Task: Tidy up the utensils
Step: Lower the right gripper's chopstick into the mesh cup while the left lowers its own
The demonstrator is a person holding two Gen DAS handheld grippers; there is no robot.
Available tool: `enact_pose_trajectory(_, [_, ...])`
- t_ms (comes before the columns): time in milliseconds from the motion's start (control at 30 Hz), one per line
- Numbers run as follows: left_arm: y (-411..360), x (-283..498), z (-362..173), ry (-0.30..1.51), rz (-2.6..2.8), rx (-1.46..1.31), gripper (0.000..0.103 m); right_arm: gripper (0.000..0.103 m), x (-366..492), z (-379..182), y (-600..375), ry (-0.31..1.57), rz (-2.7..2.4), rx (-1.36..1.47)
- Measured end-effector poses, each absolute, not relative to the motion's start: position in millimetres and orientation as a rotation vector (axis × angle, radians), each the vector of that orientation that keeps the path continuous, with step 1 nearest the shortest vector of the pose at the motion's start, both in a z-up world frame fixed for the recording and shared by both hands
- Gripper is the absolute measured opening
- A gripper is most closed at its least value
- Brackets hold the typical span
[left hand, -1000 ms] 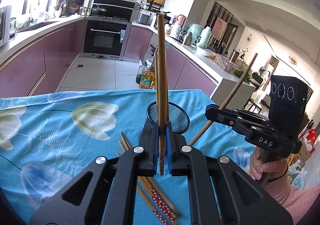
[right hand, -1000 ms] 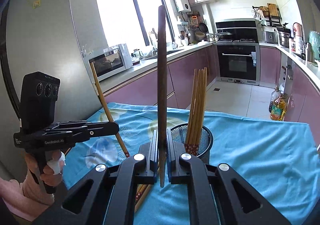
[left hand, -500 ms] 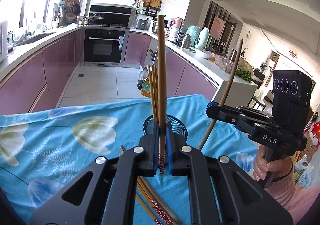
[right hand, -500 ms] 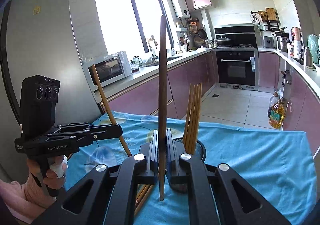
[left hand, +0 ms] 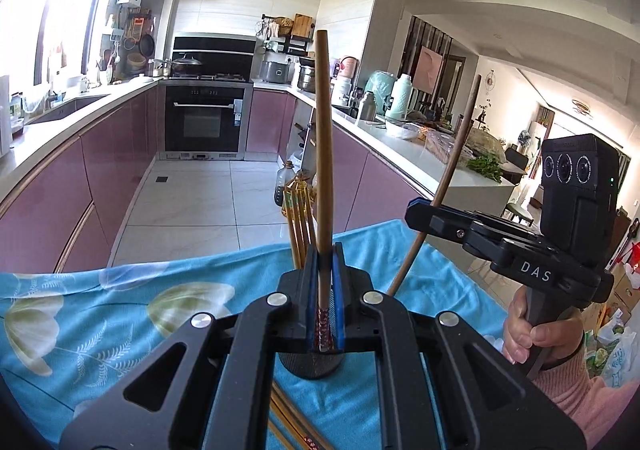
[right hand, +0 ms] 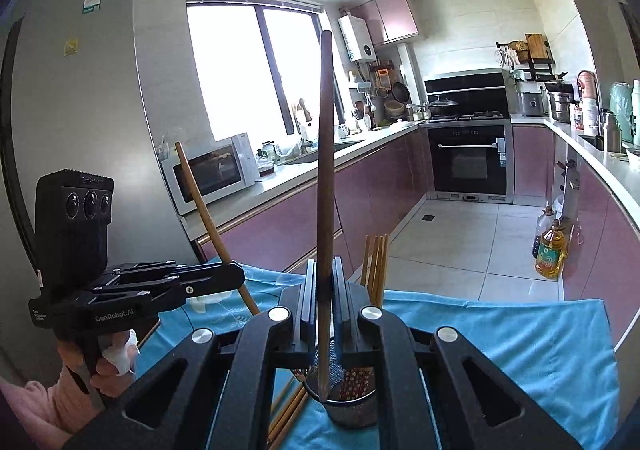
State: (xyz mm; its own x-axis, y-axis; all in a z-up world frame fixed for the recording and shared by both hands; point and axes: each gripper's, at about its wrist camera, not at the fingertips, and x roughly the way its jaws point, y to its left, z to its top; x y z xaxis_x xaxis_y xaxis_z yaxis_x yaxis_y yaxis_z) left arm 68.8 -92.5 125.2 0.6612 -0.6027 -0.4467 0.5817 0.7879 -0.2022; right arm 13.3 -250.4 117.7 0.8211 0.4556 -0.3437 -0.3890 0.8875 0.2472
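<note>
My left gripper (left hand: 323,262) is shut on a brown chopstick (left hand: 323,153) that stands upright. My right gripper (right hand: 323,274) is shut on a darker chopstick (right hand: 325,169), also upright, with its lower end over the rim of the black mesh holder (right hand: 352,410). The holder (left hand: 312,364) sits just under both grippers on the blue flowered cloth (left hand: 120,310). Several chopsticks (right hand: 376,262) stand in the holder. More chopsticks (left hand: 296,426) lie loose on the cloth below the grippers. Each gripper shows in the other's view, the right one (left hand: 420,209) and the left one (right hand: 236,274).
The table edge lies just beyond the holder, with tiled floor behind. Pink kitchen cabinets and counters run along both sides. Oil bottles (right hand: 550,250) stand on the floor by the right counter. A fridge (right hand: 80,129) stands close on the left.
Both grippers have risen and moved in over the mesh holder, which now sits under them. The right chopstick's lower end has come over the holder's rim.
</note>
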Motion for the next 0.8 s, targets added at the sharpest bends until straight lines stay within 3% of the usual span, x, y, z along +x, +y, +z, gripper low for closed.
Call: enact_pose_trajectory(800, [-118.7, 103.9, 92.7, 0.656, -0.639, 0.023, 0.008, 0.006, 55.0, 82.0, -239.8, 0.532, 0.395, 0.137])
